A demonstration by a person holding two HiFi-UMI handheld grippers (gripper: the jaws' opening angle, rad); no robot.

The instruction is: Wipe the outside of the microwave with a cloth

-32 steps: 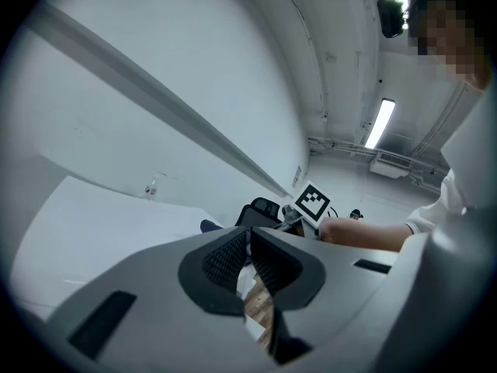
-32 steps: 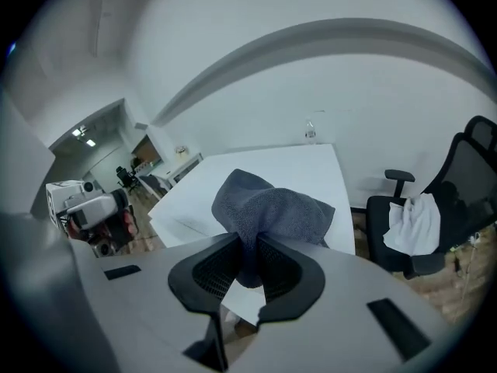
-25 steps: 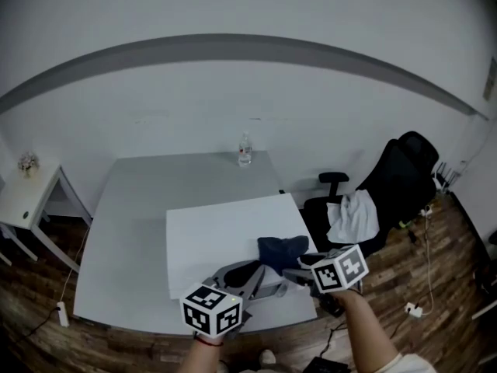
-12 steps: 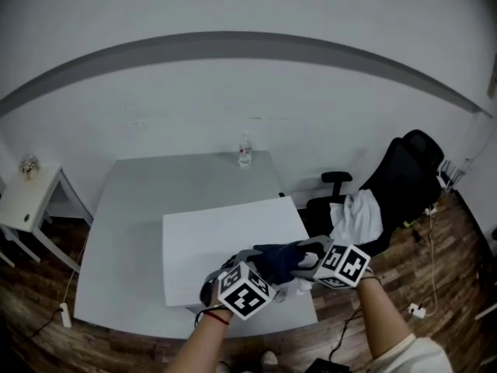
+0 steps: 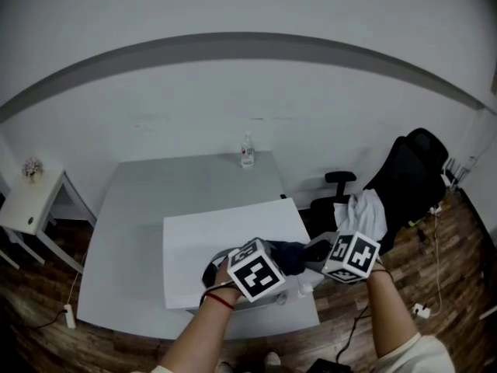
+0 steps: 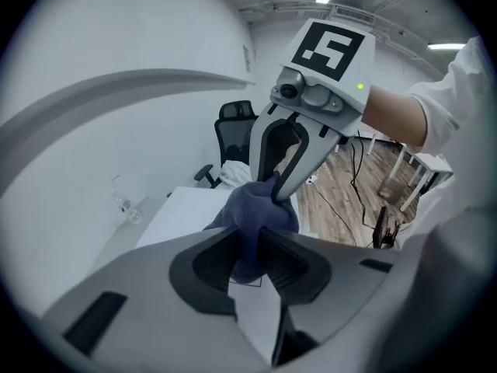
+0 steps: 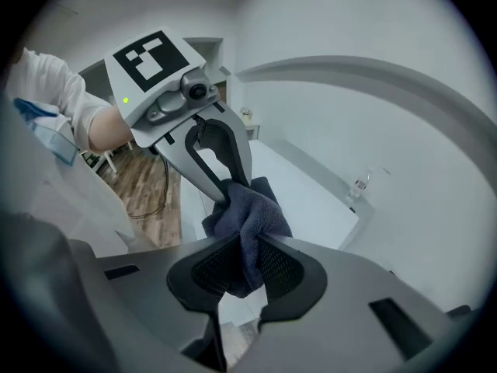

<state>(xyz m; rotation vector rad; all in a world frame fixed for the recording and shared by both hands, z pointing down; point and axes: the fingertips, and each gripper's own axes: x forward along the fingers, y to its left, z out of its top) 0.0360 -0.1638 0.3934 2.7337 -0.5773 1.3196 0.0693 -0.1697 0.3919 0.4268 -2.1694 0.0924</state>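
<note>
From the head view the cubes [image 5: 256, 269] cover where the left gripper [image 6: 250, 243] and right gripper [image 7: 245, 251] meet the cloth [image 5: 291, 256]. Their jaws have just been closing on it, and only a dark scrap shows. In each gripper view the fingers [image 6: 206, 259] hide the pinched part. Both forearms [image 5: 392, 317] run off the bottom edge. The bottle [image 5: 247, 151] on the counter [image 5: 128, 231] is too small to read. A small thing [image 5: 33, 169] on the side table [image 5: 23, 208] is too small to name.

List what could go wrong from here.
The left gripper and right gripper have both just been closing on the one dark blue cloth; pulling apart could tear it from one grip. It is bunched, so little of it may touch the white microwave.
</note>
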